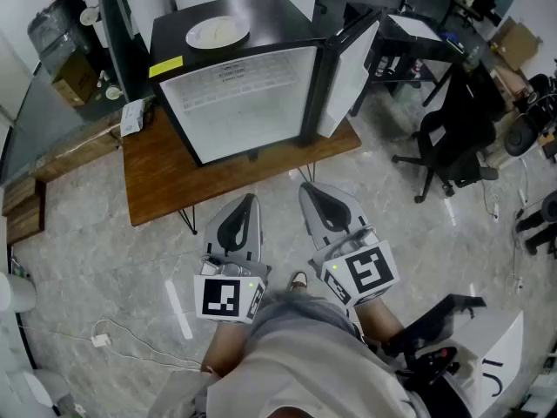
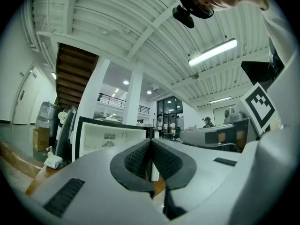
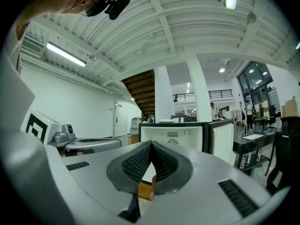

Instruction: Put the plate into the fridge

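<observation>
The plate (image 1: 218, 32) sits by the fridge (image 1: 300, 24) top's front edge, door (image 1: 352, 77) open for it; left gripper (image 1: 251, 200) and right gripper (image 1: 306, 190) both pressed together, empty.

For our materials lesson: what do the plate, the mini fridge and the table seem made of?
Plate: white, smooth, probably glazed ceramic. Mini fridge: black satin casing, painted metal or plastic; its white liner looks like moulded plastic. Table: brown with grain streaks, wood or wood veneer.
</observation>
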Tool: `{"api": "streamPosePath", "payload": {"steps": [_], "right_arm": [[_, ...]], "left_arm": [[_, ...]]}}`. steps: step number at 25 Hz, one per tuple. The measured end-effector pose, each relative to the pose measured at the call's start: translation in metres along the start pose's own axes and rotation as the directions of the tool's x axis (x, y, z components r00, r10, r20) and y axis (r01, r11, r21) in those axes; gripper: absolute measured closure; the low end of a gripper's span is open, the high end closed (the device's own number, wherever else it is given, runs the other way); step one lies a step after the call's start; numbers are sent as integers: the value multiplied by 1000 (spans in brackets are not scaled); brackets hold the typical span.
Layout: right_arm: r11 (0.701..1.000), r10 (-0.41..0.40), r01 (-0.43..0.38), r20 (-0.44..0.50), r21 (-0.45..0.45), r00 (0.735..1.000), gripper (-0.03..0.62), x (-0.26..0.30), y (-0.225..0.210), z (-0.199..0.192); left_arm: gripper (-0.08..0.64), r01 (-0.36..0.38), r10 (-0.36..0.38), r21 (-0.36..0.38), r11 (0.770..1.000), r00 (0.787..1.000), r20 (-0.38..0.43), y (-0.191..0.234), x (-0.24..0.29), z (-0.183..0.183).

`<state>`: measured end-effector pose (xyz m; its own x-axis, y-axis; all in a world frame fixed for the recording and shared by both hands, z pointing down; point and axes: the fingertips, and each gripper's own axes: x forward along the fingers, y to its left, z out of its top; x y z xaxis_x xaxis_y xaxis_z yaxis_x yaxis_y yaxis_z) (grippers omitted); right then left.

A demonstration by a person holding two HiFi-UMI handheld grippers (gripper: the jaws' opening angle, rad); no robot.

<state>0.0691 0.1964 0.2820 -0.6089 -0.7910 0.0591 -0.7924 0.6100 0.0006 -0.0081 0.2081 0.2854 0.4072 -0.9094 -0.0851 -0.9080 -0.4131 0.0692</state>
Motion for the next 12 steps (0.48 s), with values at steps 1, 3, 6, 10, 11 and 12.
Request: {"api": "streamPosePath", "payload": {"steps": [1, 3, 6, 10, 11, 12], "right_arm": [[1000, 1, -1, 1, -3, 1000, 575, 0, -2, 1], [1000, 4, -4, 2, -7, 1000, 575, -1, -6, 2], [1000, 10, -10, 3, -8, 1000, 575, -3, -12, 2], [1000, 13, -13, 4, -7, 1000, 575, -3, -22, 0], [1000, 16, -16, 3, -6, 1000, 575, -4, -25, 0], [1000, 22, -22, 2, -1, 1000, 575, -3, -27, -1]], "left_arm": [[541, 4, -4, 1, 1000, 1000, 0, -2, 2, 0], [541, 9, -9, 2, 1000, 1000, 0, -7, 6, 0], [541, 12, -12, -3, 1000, 1000, -1, -13, 11, -1], [541, 9, -9, -1, 1000, 1000, -4, -18, 20, -4], [541, 10, -10, 0, 1000, 1000, -4, -19, 23, -5], [541, 11, -11, 0, 1000, 1000, -5, -20, 25, -6]]}}
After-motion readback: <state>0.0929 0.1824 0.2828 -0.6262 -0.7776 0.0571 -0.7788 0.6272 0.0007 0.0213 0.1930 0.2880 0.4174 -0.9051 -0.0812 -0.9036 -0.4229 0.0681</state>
